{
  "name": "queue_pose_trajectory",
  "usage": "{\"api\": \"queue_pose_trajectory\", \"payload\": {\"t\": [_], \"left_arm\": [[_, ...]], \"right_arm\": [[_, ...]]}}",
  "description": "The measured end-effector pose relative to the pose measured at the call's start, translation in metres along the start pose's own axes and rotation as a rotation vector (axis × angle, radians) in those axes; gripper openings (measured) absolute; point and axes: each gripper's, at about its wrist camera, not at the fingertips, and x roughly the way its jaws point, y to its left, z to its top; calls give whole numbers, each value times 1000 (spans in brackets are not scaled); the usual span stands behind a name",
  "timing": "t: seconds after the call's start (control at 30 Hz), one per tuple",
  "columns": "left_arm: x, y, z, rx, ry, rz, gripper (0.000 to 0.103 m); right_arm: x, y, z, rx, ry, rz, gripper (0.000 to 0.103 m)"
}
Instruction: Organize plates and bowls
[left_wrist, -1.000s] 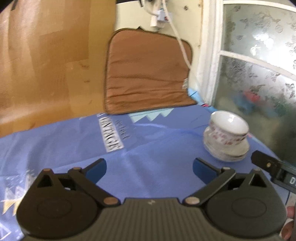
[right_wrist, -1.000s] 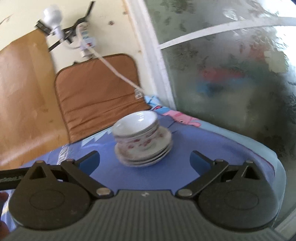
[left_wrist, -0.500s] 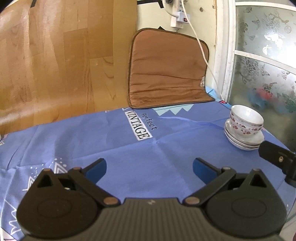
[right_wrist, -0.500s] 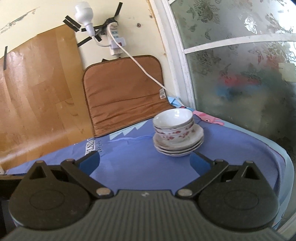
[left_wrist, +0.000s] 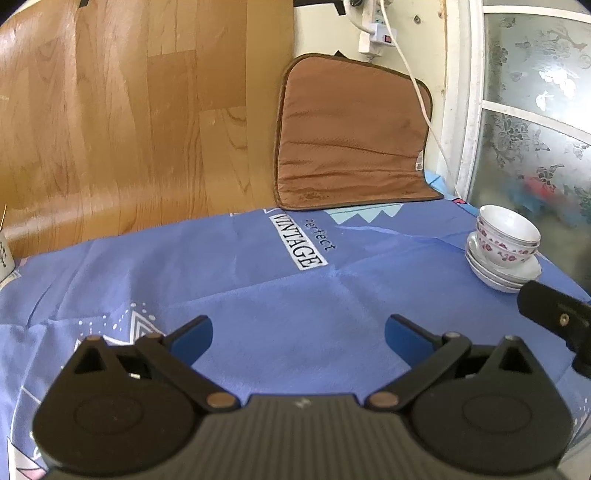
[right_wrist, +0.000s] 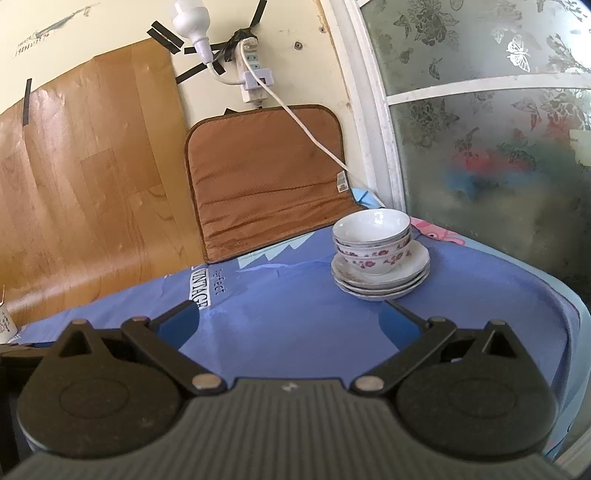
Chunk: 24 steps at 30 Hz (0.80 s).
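Note:
Floral white bowls (right_wrist: 372, 240) are nested on a stack of white plates (right_wrist: 384, 282) on the blue tablecloth (right_wrist: 280, 295), near the window corner. In the left wrist view the same bowls (left_wrist: 506, 240) and plates (left_wrist: 498, 275) stand far right. My right gripper (right_wrist: 290, 321) is open, empty, a short way in front of the stack, to its left. My left gripper (left_wrist: 298, 332) is open and empty over the middle of the cloth, well left of the stack. The black body of the right gripper (left_wrist: 554, 317) shows at the left view's right edge.
A brown cushion (right_wrist: 266, 177) leans on the back wall, with a white cable (right_wrist: 306, 129) running across it from a power strip (right_wrist: 253, 77). Frosted window panes (right_wrist: 498, 155) close off the right side. A white cup (right_wrist: 5, 321) stands at the far left edge.
Both grippers have drawn back and away from the stack; the bowls and plates look smaller and farther off. Both stayed open. The stack has not moved.

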Motion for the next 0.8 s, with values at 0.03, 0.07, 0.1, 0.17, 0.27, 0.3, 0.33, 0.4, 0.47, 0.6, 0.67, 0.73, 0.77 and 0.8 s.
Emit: {"api": "queue_pose_trajectory", "payload": {"t": [0.03,0.07,0.1,0.17,0.27,0.3,0.33,0.4,0.47,0.6,0.67,0.73,0.77,0.8], "left_arm": [[1,1,-1,-3,5,-4,103],[2,2,-1,-7,11,-7,103],[3,2,-2,-11,17,-8,103],[5,3,-3,-17,24,-14,103],[7,3,-4,-19,29,-9,103],[8,3,-4,-20,30,-8,103],[9,4,-4,-22,32,-7,103],[11,4,-4,-28,37,-7,103],[13,4,-4,-31,43,-5,103],[17,3,-6,-23,52,8,103],[18,1,-6,-18,58,7,103],[19,-2,-7,-6,67,10,103],[19,-3,-7,1,67,14,103],[20,-4,-8,12,67,16,103]], "right_arm": [[1,0,0,2,3,-1,103],[1,1,-1,4,6,-1,103],[2,1,-1,5,10,-2,103],[3,1,-3,8,17,-3,103],[5,0,-4,15,25,-4,103],[5,-1,-4,17,29,-5,103],[6,-1,-5,19,31,-5,103],[7,-2,-6,25,36,-7,103],[9,-3,-6,31,42,-10,103],[11,-7,-7,52,50,-16,103],[11,-8,-8,61,51,-19,103],[11,-10,-8,68,54,-20,103],[12,-10,-8,73,57,-21,103],[12,-11,-8,76,59,-21,103]]}}
